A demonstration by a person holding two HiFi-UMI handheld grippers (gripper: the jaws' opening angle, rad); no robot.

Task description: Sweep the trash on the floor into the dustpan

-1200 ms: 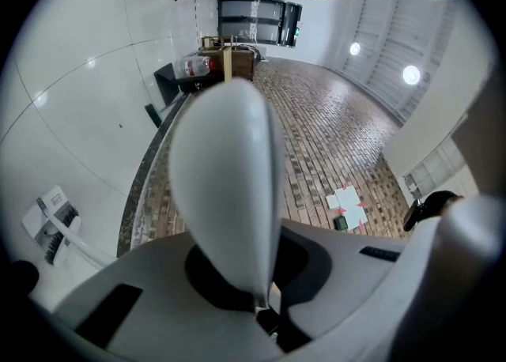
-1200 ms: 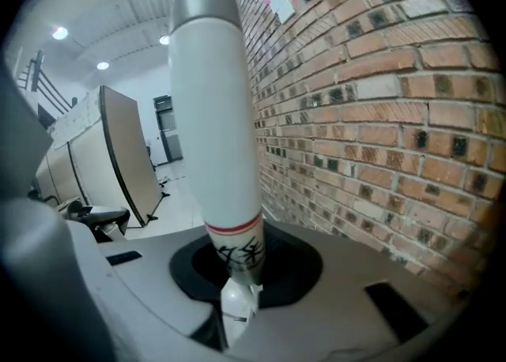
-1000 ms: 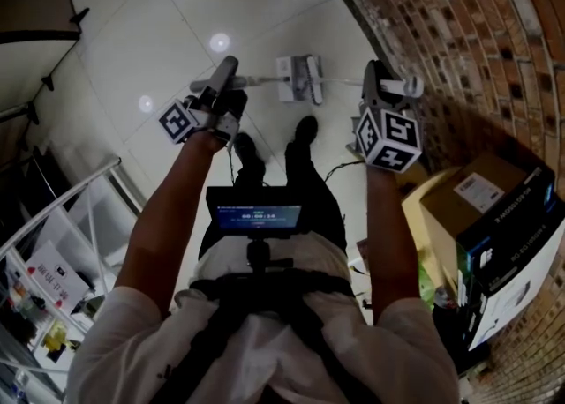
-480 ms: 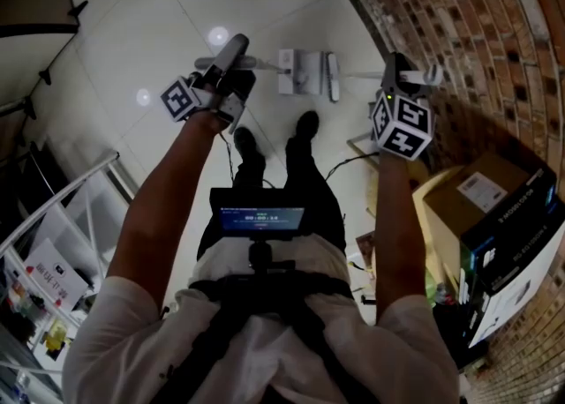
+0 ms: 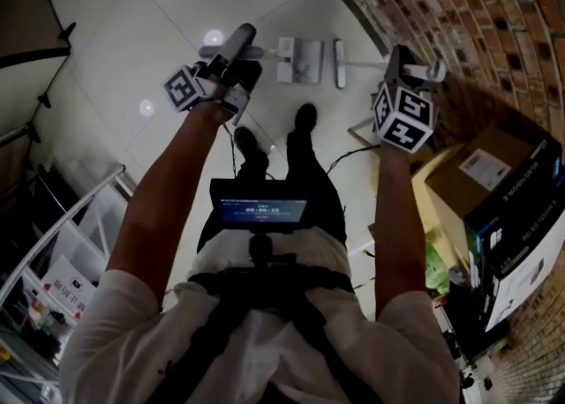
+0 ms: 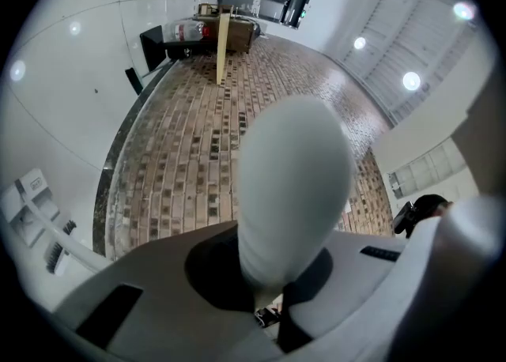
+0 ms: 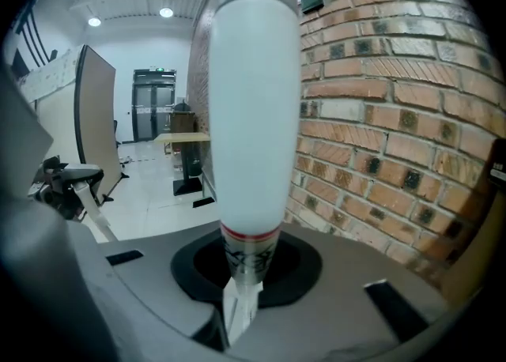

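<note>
Between the fingers (image 6: 142,273) of the left gripper (image 6: 269,309), shut tight, sits a rounded white plastic handle (image 6: 292,186). Fingers (image 7: 379,289) of the right gripper (image 7: 237,317) clamp a white tubular broom handle (image 7: 253,115) with a red ring. Beyond both, a flat white dustpan (image 5: 297,60) lies just beside a narrow broom head (image 5: 339,50) on the pale tiled floor (image 5: 177,14).
</note>
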